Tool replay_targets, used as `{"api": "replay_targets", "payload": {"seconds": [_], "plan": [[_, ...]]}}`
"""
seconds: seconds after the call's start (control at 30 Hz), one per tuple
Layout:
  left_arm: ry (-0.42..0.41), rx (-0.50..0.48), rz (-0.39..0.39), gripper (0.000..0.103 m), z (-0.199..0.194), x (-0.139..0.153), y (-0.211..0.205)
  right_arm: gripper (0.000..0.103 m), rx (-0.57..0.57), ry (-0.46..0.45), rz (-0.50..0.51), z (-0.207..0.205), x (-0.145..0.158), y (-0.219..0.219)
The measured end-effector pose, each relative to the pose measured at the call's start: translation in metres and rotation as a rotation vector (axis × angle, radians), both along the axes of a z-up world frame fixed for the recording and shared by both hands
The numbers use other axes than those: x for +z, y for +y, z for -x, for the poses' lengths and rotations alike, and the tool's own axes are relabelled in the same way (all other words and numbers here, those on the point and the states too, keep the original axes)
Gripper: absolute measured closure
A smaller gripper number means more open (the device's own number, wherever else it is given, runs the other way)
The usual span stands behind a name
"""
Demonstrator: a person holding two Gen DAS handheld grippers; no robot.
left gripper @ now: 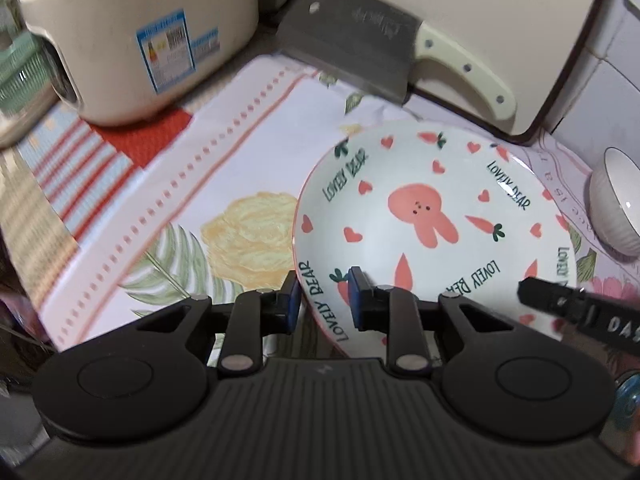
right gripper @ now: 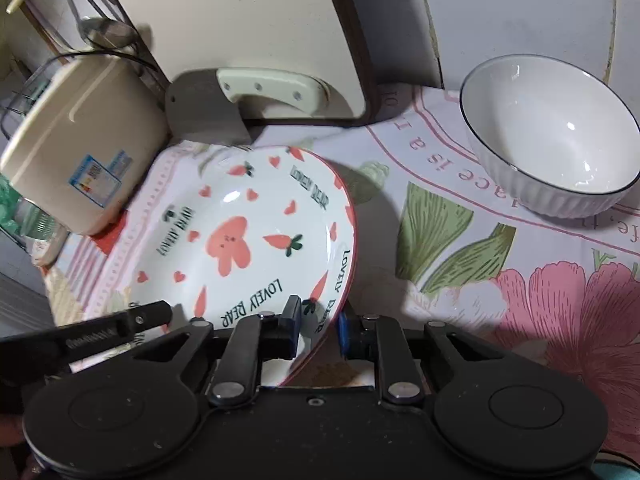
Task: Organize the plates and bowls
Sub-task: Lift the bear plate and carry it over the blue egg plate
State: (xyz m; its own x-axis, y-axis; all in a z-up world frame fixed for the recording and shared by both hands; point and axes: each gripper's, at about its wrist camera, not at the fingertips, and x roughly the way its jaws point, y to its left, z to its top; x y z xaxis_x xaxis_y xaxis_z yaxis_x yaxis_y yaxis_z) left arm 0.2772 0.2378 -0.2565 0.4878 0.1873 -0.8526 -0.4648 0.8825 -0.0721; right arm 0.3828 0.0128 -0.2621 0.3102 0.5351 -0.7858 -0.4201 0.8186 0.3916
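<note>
Gripping the plate (left gripper: 420,208) rim on both sides: left fingers (left gripper: 325,300) clenched on the near left edge, right fingers (right gripper: 320,330) clenched on the near right edge. Sitting on the flowery table (right gripper: 520,280), tilted. Farther right, standing: white bowl (right gripper: 552,140). Behind, leaning: knife (left gripper: 360,44), board (left gripper: 480,20).

The plate (left gripper: 420,216) is set on the cloth (left gripper: 224,184), with the cooker (left gripper: 132,40) to its left, the bowl (right gripper: 552,136) to its right, and the cleaver (left gripper: 360,40) and board (left gripper: 480,20) behind it.
</note>
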Motion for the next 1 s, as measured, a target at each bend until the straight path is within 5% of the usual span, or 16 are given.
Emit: {"api": "replay_targets", "payload": {"seconds": [1.0], "plan": [[-0.139, -0.017, -0.035, 0.081, 0.124, 0.134, -0.073, 0.081, 0.04, -0.091, -0.121, 0.098, 0.123, -0.077]]}}
